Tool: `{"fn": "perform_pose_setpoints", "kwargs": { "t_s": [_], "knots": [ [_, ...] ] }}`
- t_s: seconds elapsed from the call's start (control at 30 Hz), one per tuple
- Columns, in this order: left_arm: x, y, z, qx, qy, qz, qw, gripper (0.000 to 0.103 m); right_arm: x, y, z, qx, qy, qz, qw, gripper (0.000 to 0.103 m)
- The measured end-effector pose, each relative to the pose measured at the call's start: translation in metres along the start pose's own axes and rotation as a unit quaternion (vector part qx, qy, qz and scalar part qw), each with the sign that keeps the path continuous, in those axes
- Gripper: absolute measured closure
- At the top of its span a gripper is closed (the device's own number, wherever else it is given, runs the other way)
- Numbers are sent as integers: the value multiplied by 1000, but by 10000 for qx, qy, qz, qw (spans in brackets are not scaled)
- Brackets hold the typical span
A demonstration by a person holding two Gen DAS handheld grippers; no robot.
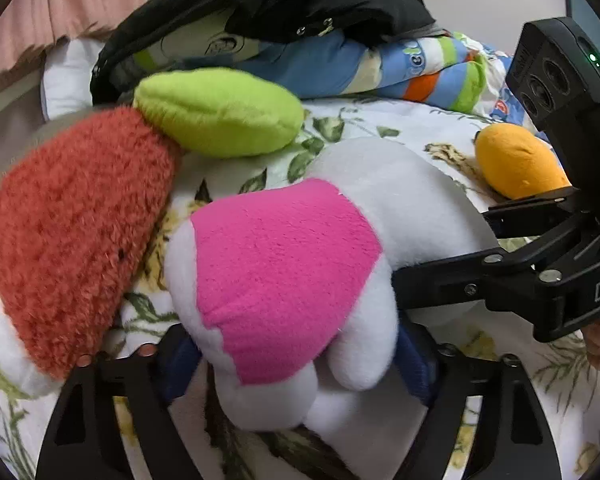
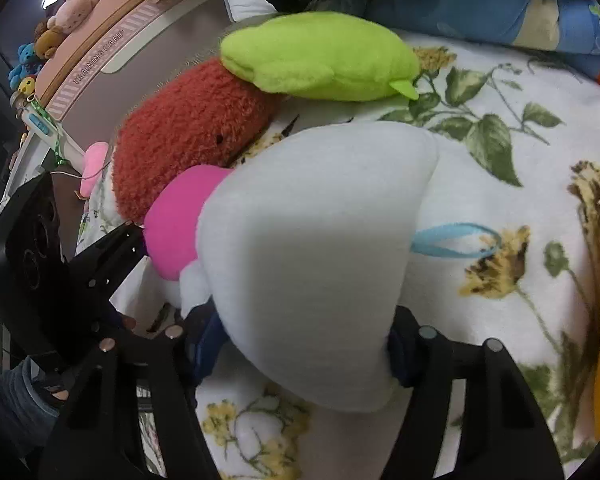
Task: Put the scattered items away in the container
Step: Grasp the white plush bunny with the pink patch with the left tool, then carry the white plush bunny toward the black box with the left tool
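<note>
A white plush toy (image 1: 380, 184) with a pink patch (image 1: 284, 272) lies on a floral blanket (image 1: 380, 120). My left gripper (image 1: 296, 368) is shut on its lower end, one blue pad on each side. My right gripper (image 2: 302, 352) is shut on its broad white end (image 2: 308, 248), and the plush bulges around the pads. The left wrist view shows that gripper (image 1: 440, 250) reaching in from the right. A fuzzy red-orange plush (image 1: 80, 232) and a lime-green plush (image 1: 220, 112) lie just beyond it. An orange plush (image 1: 516, 164) lies to the right. No container is in view.
A black garment (image 1: 280, 0) and a blue striped quilt (image 1: 420, 72) are piled at the back of the bed. A pink headboard (image 2: 112, 40) with several small toys on top runs along the left. A light blue ribbon loop (image 2: 456, 240) hangs from the white plush.
</note>
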State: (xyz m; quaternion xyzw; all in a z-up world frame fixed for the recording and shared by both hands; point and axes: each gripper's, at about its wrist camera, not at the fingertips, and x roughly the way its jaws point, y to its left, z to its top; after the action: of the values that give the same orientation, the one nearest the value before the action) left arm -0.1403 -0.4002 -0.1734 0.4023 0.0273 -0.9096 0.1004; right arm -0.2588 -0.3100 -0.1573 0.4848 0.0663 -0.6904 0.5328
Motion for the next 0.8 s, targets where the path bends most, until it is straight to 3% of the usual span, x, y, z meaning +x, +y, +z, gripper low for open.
{"fn": "perform_pose_setpoints", "kwargs": {
  "t_s": [0.27, 0.43, 0.63, 0.8],
  "knots": [
    [-45, -22, 17, 135, -259, -148, 9995, 25, -48, 16, -6, 13, -361, -109, 9993, 40],
    [-93, -55, 26, 358, -408, -290, 9981, 25, -104, 26, -28, 86, -578, -233, 9980, 40],
    [-156, -125, 30, 789, -598, -486, 9939, 25, -200, 36, -82, 343, -962, -464, 9937, 40],
    [-211, -214, 31, 1257, -753, -869, 9854, 25, -295, 38, -143, 599, -1279, -767, 9870, 40]
  ]
}}
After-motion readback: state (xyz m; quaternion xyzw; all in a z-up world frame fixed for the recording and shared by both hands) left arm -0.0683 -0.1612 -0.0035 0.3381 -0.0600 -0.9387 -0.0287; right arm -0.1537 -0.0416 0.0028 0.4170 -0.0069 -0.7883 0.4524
